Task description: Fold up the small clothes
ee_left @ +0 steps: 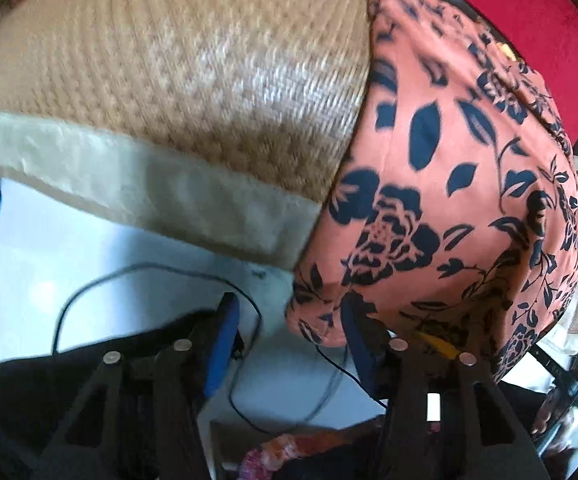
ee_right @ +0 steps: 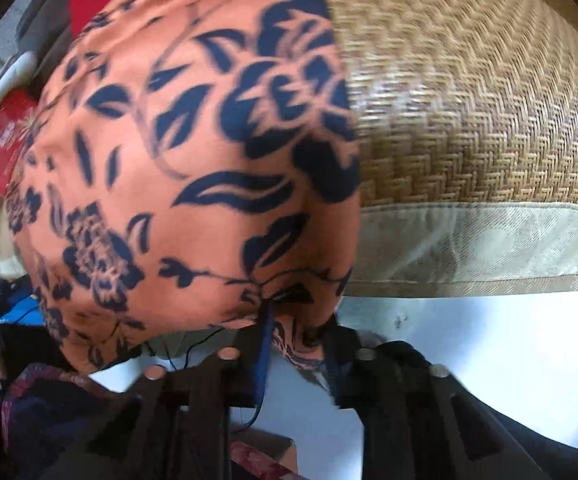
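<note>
Right, orange cloth w/ dark-blue flower print [ee_left: 441,184] lies on woven straw mat [ee_left: 193,80], hanging over its near edge so hems can be grabbed. Right gripper [ee_right: 295,334] pinches the hem; left gripper [ee_left: 289,312] spread, one finger touching cloth.

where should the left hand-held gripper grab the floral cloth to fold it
Judging by its pose, take the floral cloth by its lower left corner, where it hangs off the mat edge. Come from below, on the floor side: that corner hangs free between the open left hand-held gripper fingers.
</note>
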Motion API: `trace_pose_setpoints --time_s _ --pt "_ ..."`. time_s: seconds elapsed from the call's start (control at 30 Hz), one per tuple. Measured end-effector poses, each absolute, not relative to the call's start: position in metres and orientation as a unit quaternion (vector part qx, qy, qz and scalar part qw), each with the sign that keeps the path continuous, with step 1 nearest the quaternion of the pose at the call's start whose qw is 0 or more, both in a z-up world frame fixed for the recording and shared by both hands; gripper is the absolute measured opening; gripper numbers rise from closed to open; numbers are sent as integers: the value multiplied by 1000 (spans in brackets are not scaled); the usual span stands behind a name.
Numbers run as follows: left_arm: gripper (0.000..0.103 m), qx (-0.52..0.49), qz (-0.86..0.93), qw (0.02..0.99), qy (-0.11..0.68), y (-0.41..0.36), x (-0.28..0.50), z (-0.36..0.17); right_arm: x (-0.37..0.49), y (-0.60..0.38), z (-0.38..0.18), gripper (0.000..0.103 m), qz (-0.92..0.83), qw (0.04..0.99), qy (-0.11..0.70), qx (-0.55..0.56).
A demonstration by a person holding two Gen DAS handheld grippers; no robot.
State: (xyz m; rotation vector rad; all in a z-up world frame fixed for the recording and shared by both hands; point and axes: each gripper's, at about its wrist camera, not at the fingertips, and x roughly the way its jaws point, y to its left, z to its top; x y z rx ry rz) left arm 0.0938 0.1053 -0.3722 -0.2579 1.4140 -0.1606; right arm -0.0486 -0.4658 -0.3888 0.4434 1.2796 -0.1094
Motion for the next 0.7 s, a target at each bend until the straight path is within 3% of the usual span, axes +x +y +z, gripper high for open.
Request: trace_pose_setpoints --time_s 0.07,0.33,0.4,0.43,0.47,0.53,0.7 --pt "75 -118 -62 750 648 101 92 -379 -48 -462 -383 16 -49 784 583 209" --pt "76 -135 -73 720 676 79 86 -420 -51 -476 -373 16 -49 782 576 233" --pt "48 -146 -76 719 675 80 85 -428 -53 -473 -383 19 -47 775 578 249" --pt "17 -152 -82 711 681 80 85 -434 -48 -480 -385 19 -48 771 580 259" --pt "10 -163 -87 703 687 80 84 -440 -48 -482 -386 19 -51 766 584 265" --pt "9 -167 -87 704 685 83 82 -442 -47 -493 -386 19 -58 757 591 274" --pt "10 -165 -109 710 675 73 84 -434 -46 -514 -404 32 -81 729 617 286"
